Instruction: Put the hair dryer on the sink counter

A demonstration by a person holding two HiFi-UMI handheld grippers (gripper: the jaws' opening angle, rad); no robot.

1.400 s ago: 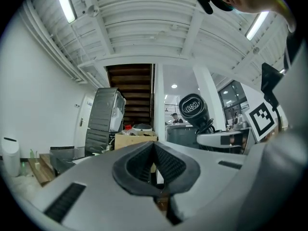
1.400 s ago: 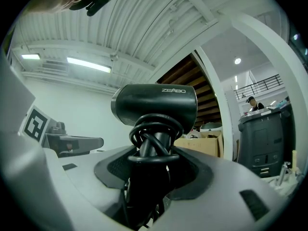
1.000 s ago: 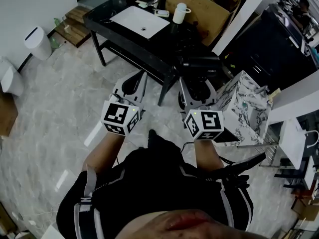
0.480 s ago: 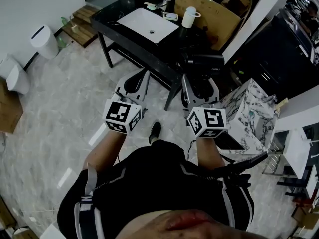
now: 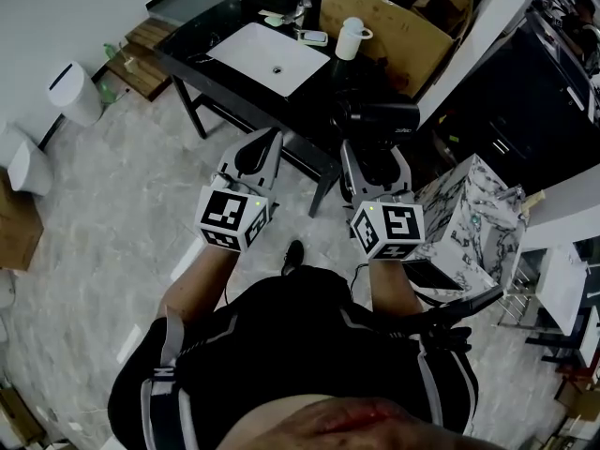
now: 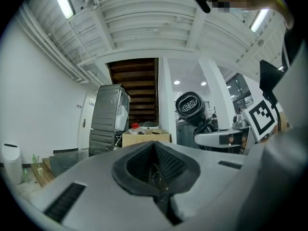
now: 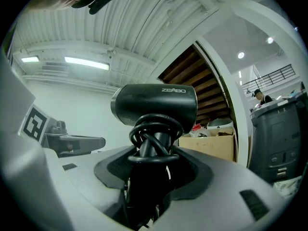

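Note:
The black hair dryer (image 5: 380, 118) stands upright in my right gripper (image 5: 375, 162), which is shut on its handle with the cord coiled round it. In the right gripper view the dryer (image 7: 154, 110) rises from between the pads of the right gripper (image 7: 153, 170). My left gripper (image 5: 249, 156) is held level beside it at the left, shut with nothing in it; its pads meet in the left gripper view (image 6: 156, 170), where the dryer (image 6: 190, 106) shows at the right. The black sink counter (image 5: 202, 36) with a white basin (image 5: 269, 56) lies just beyond both grippers.
A white cup (image 5: 349, 37) and a small dish (image 5: 314, 36) stand on the counter's back edge. Behind is an open cardboard box (image 5: 380, 22). A marbled box (image 5: 469, 216) sits at the right, a black cabinet (image 5: 506, 92) beyond it, a white bin (image 5: 73, 92) at the left.
The person has stepped forward, so the counter sits a little nearer to both grippers. The grippers keep their pose, the dryer staying in the right one.

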